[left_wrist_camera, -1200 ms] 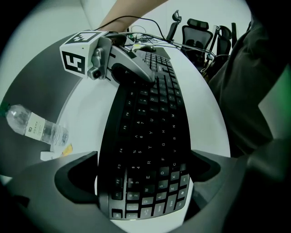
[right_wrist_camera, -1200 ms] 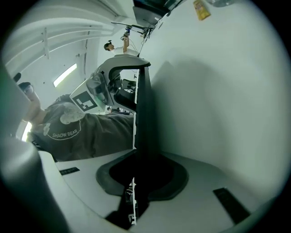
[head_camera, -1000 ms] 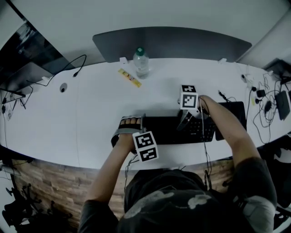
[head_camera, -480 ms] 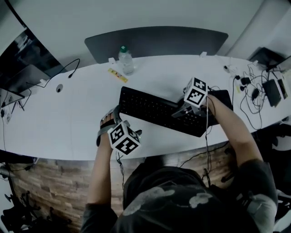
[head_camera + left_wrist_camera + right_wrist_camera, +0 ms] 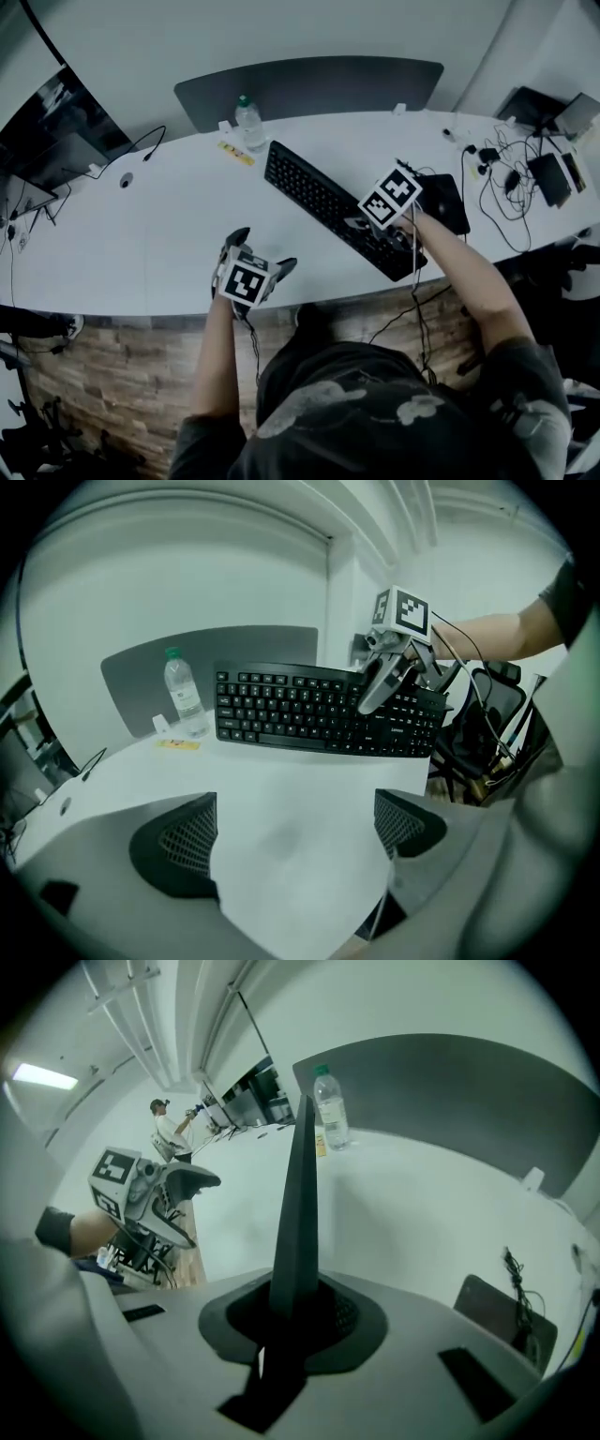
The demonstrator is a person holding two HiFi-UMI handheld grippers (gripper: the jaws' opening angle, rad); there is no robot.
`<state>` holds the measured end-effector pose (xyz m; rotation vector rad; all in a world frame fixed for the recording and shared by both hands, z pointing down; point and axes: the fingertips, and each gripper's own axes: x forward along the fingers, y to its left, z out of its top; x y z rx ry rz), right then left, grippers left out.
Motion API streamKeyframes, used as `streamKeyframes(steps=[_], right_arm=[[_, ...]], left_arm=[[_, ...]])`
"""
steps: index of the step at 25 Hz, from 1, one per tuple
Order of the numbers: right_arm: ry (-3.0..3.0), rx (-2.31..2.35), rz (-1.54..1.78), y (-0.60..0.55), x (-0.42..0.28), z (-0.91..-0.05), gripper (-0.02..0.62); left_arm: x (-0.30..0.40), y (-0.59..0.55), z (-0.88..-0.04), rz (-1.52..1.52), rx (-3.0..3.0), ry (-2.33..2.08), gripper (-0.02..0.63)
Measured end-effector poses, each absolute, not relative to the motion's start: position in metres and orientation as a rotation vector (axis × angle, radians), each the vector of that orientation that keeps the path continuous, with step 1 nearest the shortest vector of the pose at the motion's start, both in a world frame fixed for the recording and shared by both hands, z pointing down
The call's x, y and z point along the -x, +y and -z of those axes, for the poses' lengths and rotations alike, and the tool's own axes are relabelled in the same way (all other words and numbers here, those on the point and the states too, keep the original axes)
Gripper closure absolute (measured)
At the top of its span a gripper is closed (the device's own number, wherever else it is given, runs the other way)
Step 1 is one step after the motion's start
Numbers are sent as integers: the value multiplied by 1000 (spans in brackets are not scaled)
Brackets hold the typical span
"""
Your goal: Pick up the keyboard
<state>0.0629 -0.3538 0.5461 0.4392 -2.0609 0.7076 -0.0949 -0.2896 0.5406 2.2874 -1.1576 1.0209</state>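
The black keyboard (image 5: pixel 323 202) hangs tilted over the white table (image 5: pixel 141 244), running diagonally from far left to near right. My right gripper (image 5: pixel 367 227) is shut on its near right part. In the right gripper view the keyboard (image 5: pixel 300 1194) shows edge-on, clamped in my right gripper (image 5: pixel 292 1312). My left gripper (image 5: pixel 259 255) sits apart from it near the table's front edge. It is open with only bare table between its pads (image 5: pixel 183 841). Its jaws have just been closing a little. The left gripper view shows the keyboard (image 5: pixel 300 710) with the right gripper (image 5: pixel 382 684) on it.
A water bottle (image 5: pixel 248 117) and a yellow strip (image 5: pixel 236 153) stand at the back of the table by a grey divider panel (image 5: pixel 309 84). A black pad (image 5: pixel 445 202) and tangled cables (image 5: pixel 506 178) lie at the right. A person (image 5: pixel 169 1129) stands far off.
The keyboard has risen off the table in my right gripper and swung to a diagonal. My left gripper has drawn back from the keyboard's left end toward the table's front edge and rolled.
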Motion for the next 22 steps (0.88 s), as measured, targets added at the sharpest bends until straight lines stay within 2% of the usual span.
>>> streamKeyframes(steps=[1, 4, 7, 10, 12, 22], right_arm=[[-2068, -473, -721, -351, -67, -544, 532], [-2096, -561, -719, -340, -78, -533, 532], [-2135, -622, -707, -327, -88, -522, 532], [-2182, -676, -702, -310, -100, -513, 532], [-2211, -710, -718, -296, -108, -508, 532], [-2330, -883, -707, -228, -136, -485, 532]], left_arm=[[92, -287, -538, -1004, -2285, -1192, 102], [89, -278, -527, -943, -2265, -1335, 304], [90, -267, -516, -915, -2249, -1479, 468], [88, -252, -507, -909, -2238, -1594, 586], [82, -237, -503, -883, -2222, -1624, 603], [48, -157, -496, -847, -2217, -1671, 604]])
